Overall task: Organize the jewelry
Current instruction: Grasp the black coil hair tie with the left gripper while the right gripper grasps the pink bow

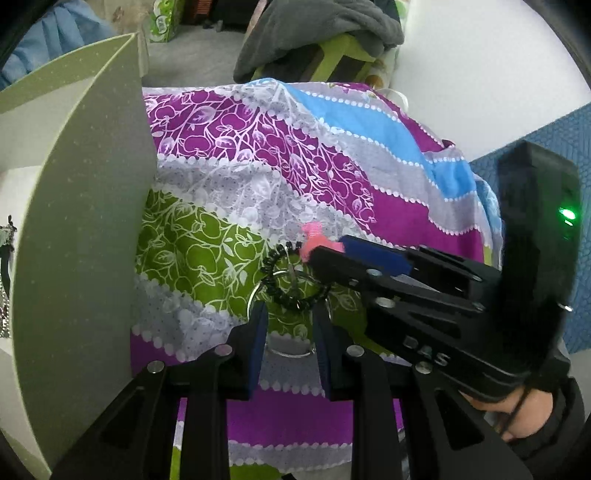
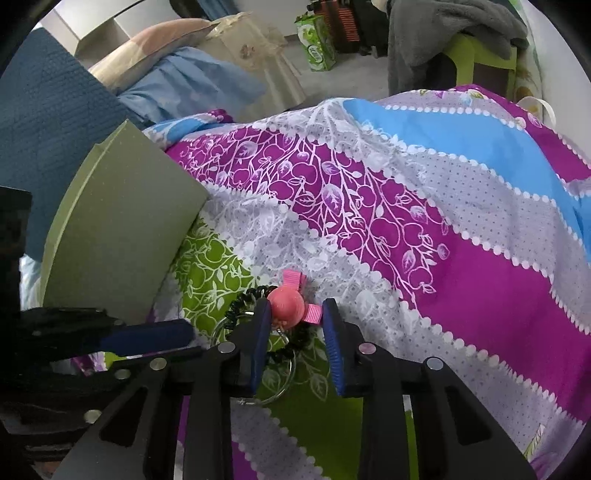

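I found my right gripper (image 2: pixel 293 325) with its jaws set narrow and apart, the pink ball clip (image 2: pixel 286 308) standing between the blue pads (image 2: pixel 334 347); the ball lay against the left pad, while the ribbon tab reached toward the right one, and I could not tell whether either pad pressed on it. My left gripper (image 1: pixel 290 321) was likewise narrow and parted, its tips set down on either side of the black coil hair tie (image 1: pixel 291 284) and the metal ring (image 1: pixel 258 291) without closing on them. The two tools crossed closely, the right one's fingers passing just above the left's tips. I counted one pink clip, one black coil tie and at least one thin metal ring, all bunched together on the green patch of the patterned bedsheet (image 1: pixel 332 177); a second clear loop nearer the left tool may have been another ring, but I could not confirm it. To the left of the cluster the green box lid (image 1: pixel 85 221) stood upright, its edge close beside the jewelry, confining movement on that side. To the right and beyond, the sheet ran open and unobstructed. A grey garment (image 2: pixel 443 33) hung well beyond.
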{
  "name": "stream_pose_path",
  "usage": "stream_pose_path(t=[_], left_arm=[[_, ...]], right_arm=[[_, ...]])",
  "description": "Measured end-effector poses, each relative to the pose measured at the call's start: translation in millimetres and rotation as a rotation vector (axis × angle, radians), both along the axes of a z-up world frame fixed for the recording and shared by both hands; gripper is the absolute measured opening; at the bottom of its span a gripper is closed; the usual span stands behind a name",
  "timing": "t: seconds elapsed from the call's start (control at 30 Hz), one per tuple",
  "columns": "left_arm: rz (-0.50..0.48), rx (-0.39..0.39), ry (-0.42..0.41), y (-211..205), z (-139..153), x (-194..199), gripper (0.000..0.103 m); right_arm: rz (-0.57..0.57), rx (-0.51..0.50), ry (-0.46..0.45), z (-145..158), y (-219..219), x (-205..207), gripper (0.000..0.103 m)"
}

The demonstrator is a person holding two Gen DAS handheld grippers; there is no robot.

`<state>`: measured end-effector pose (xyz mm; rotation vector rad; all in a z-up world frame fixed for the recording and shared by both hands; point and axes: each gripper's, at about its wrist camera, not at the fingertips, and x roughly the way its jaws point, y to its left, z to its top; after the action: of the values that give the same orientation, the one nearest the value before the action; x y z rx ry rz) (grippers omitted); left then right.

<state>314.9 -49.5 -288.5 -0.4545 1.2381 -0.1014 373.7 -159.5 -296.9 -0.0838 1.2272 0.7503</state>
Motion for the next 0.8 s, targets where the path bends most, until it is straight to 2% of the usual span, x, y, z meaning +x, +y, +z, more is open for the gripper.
stream_pose_path(t=[0.37, 0.53, 0.67, 0.8], left_arm=[[0.025, 0.053, 0.007, -0.5, -15.1, 10.5, 0.023], [0.015, 0.065, -0.007, -4.0, -18.3, 15.0, 0.013], [-0.036, 0.095, -0.019, -15.7, -17.6, 19.3, 0.000], [-0.080, 0.088, -0.052, -25.4, -3.2, 19.1, 0.000]], right_arm=[[-0.128, 0.030, -0.041, 28.6, -45.5, -8.2, 0.025], [-0.176, 0.033, -0.042, 36.8, -59.4, -17.9, 0.026], [-0.212, 0.013, -0.042, 38.0, -66.4, -25.0, 0.026], [-0.244, 0.004, -0.038, 39.8, -76.0, -29.3, 0.026]])
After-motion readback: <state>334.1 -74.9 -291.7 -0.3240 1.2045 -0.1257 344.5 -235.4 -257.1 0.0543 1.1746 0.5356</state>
